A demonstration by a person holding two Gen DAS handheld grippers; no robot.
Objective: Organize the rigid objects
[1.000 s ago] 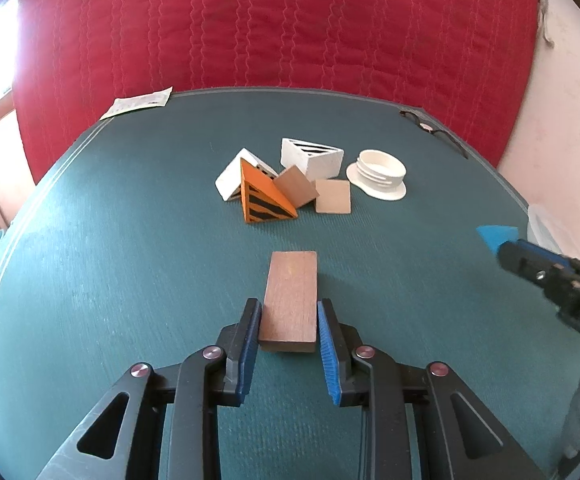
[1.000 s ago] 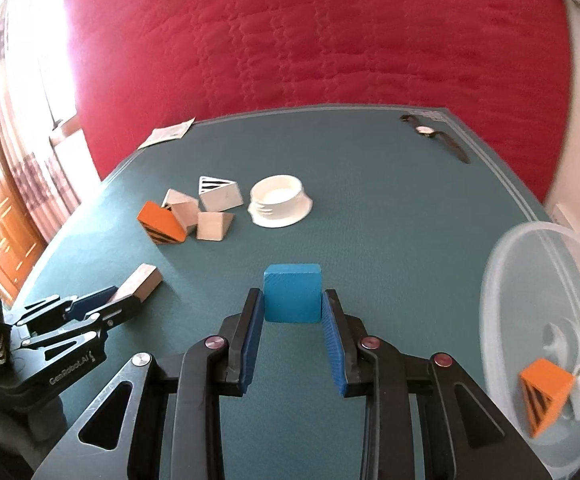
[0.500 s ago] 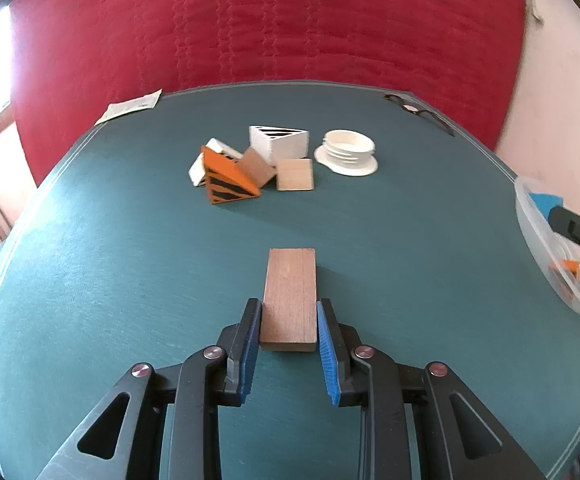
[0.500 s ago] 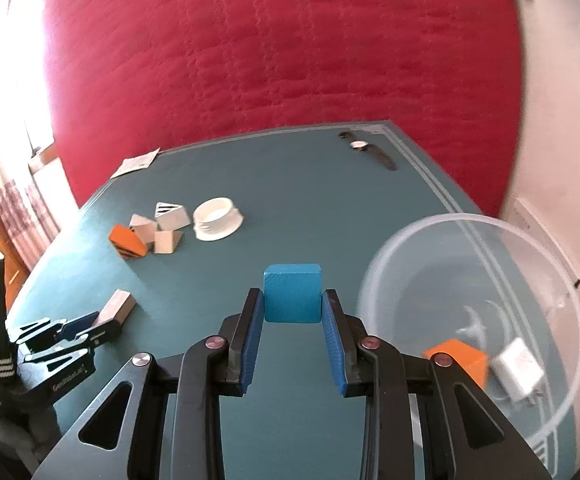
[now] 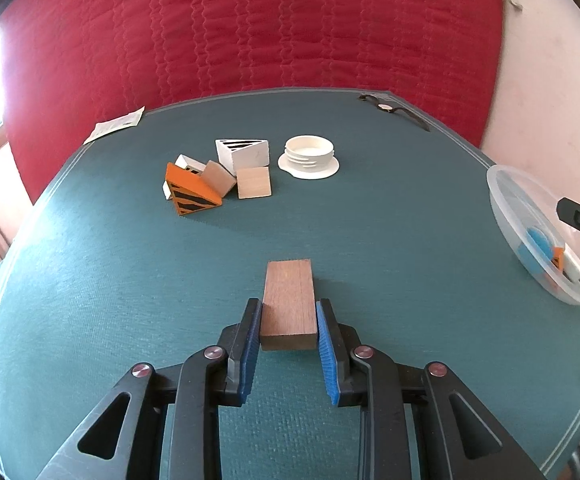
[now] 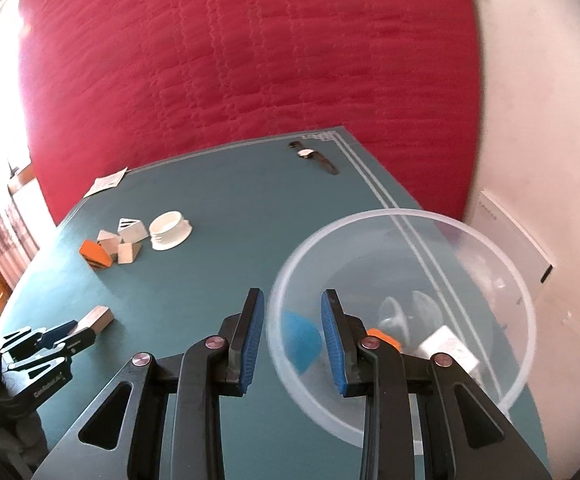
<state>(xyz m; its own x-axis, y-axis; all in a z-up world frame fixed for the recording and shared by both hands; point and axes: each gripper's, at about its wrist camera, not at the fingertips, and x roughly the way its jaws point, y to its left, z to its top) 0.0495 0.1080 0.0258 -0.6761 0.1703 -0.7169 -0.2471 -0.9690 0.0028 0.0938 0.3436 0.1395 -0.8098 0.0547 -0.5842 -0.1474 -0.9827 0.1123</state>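
A red quilted cloth (image 5: 250, 32) fills the far background, hanging behind the green table (image 5: 90, 280) that carries everything else. At the table's right edge stands a clear plastic bowl (image 6: 370, 216), the largest thing on it. The left gripper (image 5: 289, 305) is held over the near middle of the table, clamped on a brown wooden plank (image 5: 289, 300) that sticks out forward between its blue pads, clear of the tabletop. The right gripper (image 6: 292, 296) hangs over the near left rim of the bowl with its pads apart and nothing pressed between them. The blue block (image 6: 302, 340) shows blurred and tilted inside the bowl, below and between the fingers; whether it has come to rest cannot be told. An orange piece (image 6: 382, 338) and a white piece (image 6: 448, 346) lie at the bottom of the bowl, to the right of the blue block. On the far middle of the table sits a white plastic ring (image 5: 309, 156) with a flat flange. Just left of it is a cluster of blocks: a white wedge with black stripes (image 5: 246, 152), then two pale wooden blocks (image 5: 254, 183) leaning together, and at the near left of the group an orange wedge with black stripes (image 5: 190, 196). A wristwatch (image 5: 390, 109) lies at the far right corner, and a slip of paper (image 5: 116, 128) at the far left edge.
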